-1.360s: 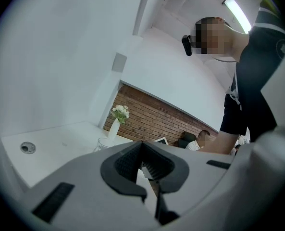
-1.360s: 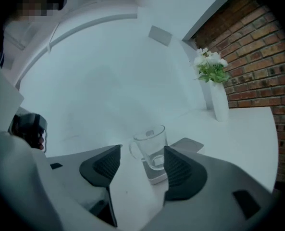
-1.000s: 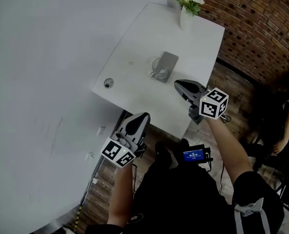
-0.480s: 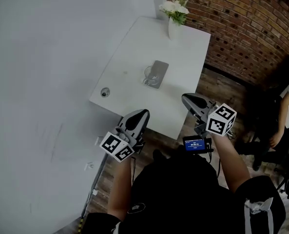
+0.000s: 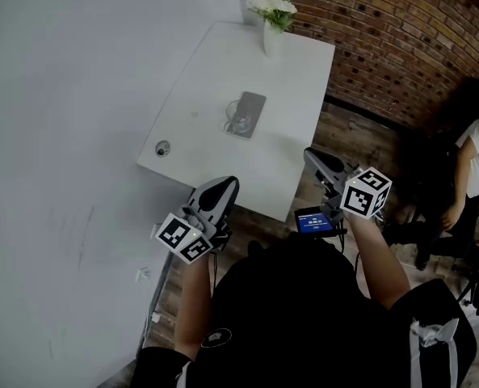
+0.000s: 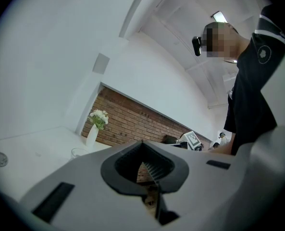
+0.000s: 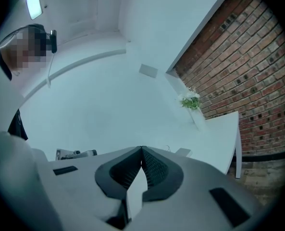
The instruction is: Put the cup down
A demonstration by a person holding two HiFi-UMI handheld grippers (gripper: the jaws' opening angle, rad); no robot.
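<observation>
Head view had the small clear glass cup (image 5: 236, 120) already sitting on the white desk (image 5: 215, 71), right beside a flat grey slab (image 5: 251, 110). It was well ahead of the left gripper (image 5: 223, 187) and right gripper (image 5: 317, 157). Both hung off the near edge, jaws pinched together on nothing. Left looked slightly nearer, I'd say.

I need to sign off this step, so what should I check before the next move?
1. Cup on the table: ok.
2. Cup upright: cannot tell, too small.
3. Left tool shut, empty: ok.
4. Right tool shut, empty: ok.
5. Both tools apart from cup: ok.
6. Vase upright: ok.
</observation>
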